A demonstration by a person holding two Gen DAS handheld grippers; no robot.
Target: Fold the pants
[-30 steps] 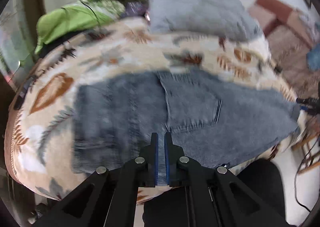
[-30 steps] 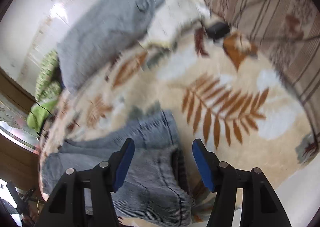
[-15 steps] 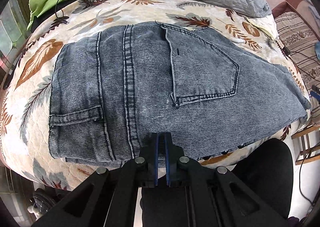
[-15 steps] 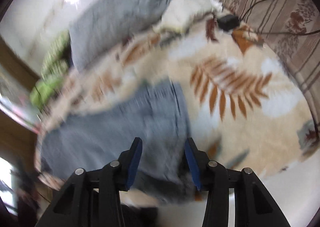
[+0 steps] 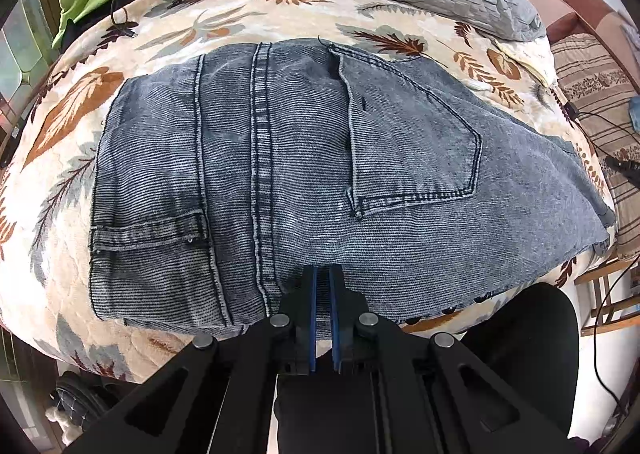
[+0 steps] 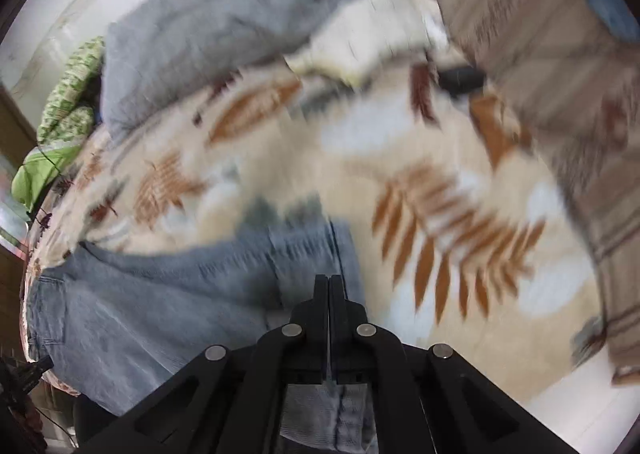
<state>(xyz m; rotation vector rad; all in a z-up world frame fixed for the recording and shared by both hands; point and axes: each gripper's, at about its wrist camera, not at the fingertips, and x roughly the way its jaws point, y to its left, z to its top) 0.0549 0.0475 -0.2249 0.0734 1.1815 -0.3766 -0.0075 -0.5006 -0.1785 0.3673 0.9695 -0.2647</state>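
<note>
Pants (image 5: 304, 173) lie spread seat-up across the bed (image 5: 280, 13), waist at your near edge, so both tongs can take that edge for a fold. Your left tongs (image 5: 322, 274) are nearly together on the waistband; whether they pinch cloth, you can't tell. Your right tongs (image 6: 328, 282) are clamped on denim, which shows beneath them; half a second ago they stood apart.

I can read no text, label, brand or number anywhere, neither on the pants (image 5: 320, 173) nor on the bedspread (image 5: 240, 13) (the right wrist view is too blurred to tell anyway).
</note>
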